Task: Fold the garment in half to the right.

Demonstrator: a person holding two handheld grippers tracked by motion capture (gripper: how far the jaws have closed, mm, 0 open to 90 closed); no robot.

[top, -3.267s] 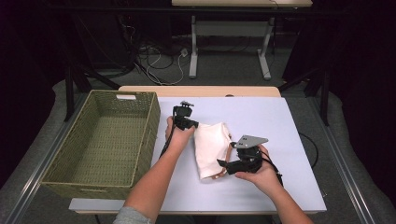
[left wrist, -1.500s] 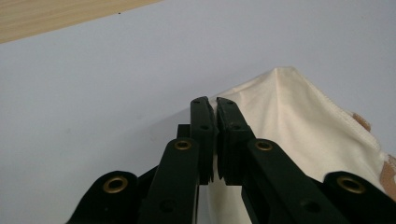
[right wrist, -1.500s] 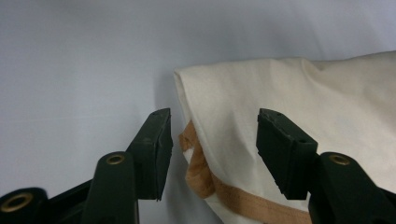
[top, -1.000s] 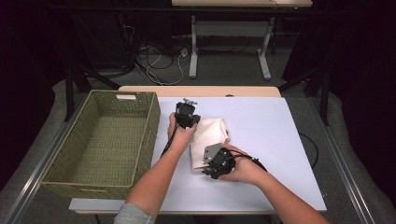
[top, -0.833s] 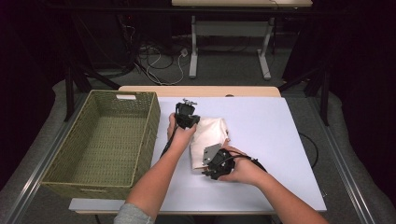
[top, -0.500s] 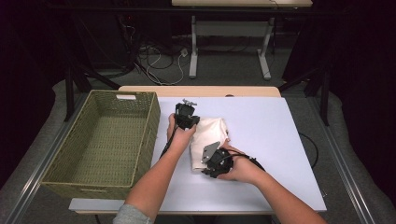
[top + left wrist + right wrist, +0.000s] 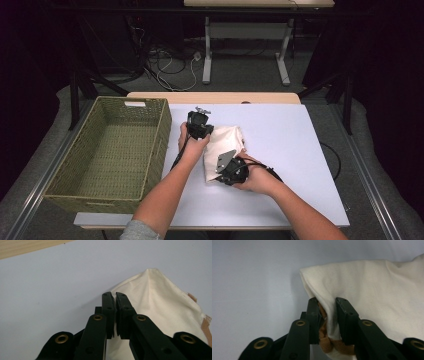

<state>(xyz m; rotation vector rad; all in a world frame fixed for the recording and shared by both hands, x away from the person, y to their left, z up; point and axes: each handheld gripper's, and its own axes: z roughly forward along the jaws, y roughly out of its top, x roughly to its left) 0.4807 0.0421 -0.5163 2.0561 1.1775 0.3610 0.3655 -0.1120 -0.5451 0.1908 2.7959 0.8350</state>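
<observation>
Right gripper (image 7: pixel 220 172) has shifted in onto the cream cloth bag (image 7: pixel 225 145), jaws just closing over its edge. Left gripper (image 7: pixel 115 296) clamped on the far hem. High view adds wicker basket (image 7: pixel 70 195) beside.

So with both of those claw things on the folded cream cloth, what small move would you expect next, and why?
Probably lifting the cloth a little off the white table, likely toward the woven basket. The left gripper is already shut on one edge of the fold. The right gripper has just been closing on the cloth's near edge, with fabric bunched between its jaws. With both ends pinched, raising it seems next.
</observation>
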